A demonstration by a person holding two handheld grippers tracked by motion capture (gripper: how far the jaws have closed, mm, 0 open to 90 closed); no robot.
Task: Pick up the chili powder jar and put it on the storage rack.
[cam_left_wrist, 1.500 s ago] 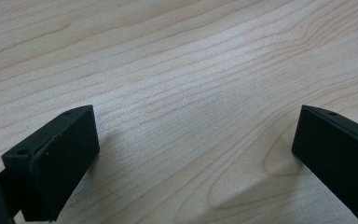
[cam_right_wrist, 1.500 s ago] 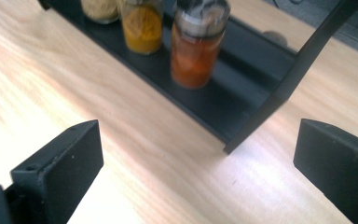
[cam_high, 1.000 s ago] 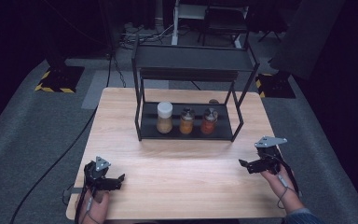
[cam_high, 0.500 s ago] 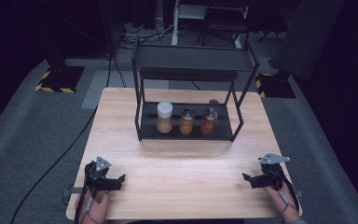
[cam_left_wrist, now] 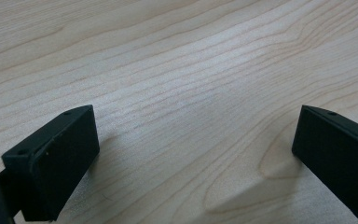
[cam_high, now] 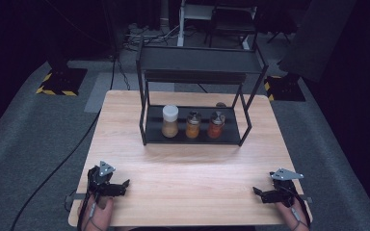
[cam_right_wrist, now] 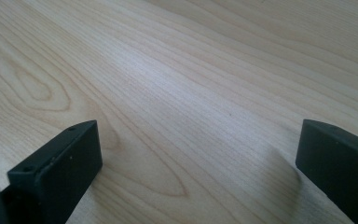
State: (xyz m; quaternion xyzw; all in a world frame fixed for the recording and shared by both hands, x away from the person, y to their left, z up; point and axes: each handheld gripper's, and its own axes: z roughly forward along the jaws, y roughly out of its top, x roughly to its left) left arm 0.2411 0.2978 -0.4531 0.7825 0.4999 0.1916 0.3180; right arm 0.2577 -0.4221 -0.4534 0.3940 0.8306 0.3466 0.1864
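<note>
Three jars (cam_high: 192,124) stand in a row on the rack's (cam_high: 192,137) bottom shelf, far from both tools. The left gripper (cam_high: 120,186) and right gripper (cam_high: 259,193) rest near the table's (cam_high: 188,168) front edge, jaws wide apart (empty, seemingly parked).

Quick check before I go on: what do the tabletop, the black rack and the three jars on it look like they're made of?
Tabletop: pale wood or wood-look laminate, matt; grain lines and knots show in both gripper views. Rack: probably thin metal, matt black, judging by its slim straight legs. White-capped jar and the two dark-capped jars: likely clear glass or plastic, since the tan, orange and red contents show through.
</note>
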